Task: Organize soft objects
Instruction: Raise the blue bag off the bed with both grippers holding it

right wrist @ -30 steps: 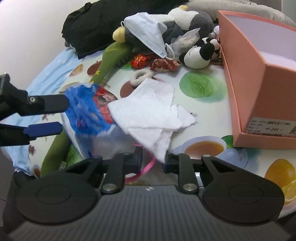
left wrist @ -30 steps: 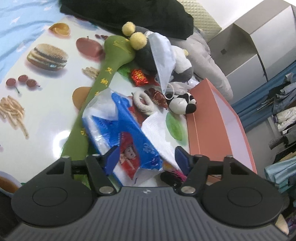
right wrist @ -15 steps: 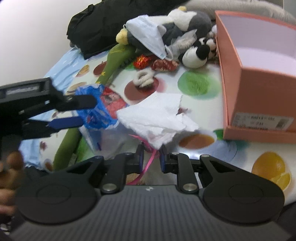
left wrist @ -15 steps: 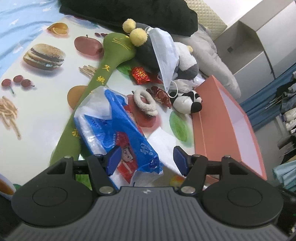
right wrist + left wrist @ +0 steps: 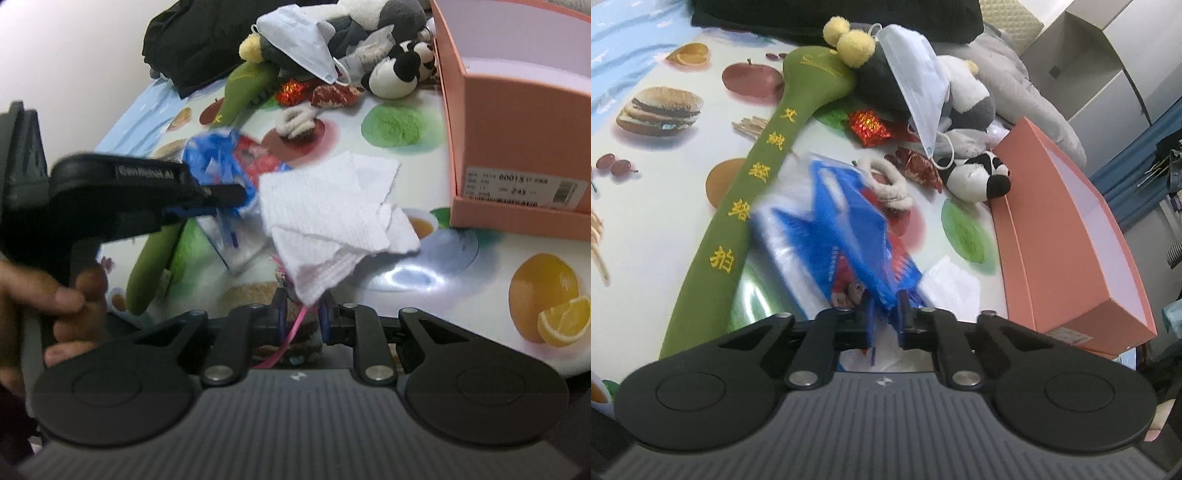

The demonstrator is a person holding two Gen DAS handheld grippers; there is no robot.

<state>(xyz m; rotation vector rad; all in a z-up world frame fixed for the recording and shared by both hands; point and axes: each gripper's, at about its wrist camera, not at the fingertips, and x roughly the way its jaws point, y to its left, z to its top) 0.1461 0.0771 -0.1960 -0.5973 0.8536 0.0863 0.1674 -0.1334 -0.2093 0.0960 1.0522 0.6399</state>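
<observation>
Left tool: mine, wide apart a second ago, now clamped on the blue tissue pack, lifting it.
Right tool: still pinching the white tissue.
Pink box: beyond both, likely destination.

Blurry blue tissue pack, print too smeared to read, near end hidden between the fingers of the left gripper. Hidden under the white tissue: part of the teacup picture on the table cover, plus the tips of the right gripper. Cut off by the edge: the pink box, the black cloth, the hand.
</observation>
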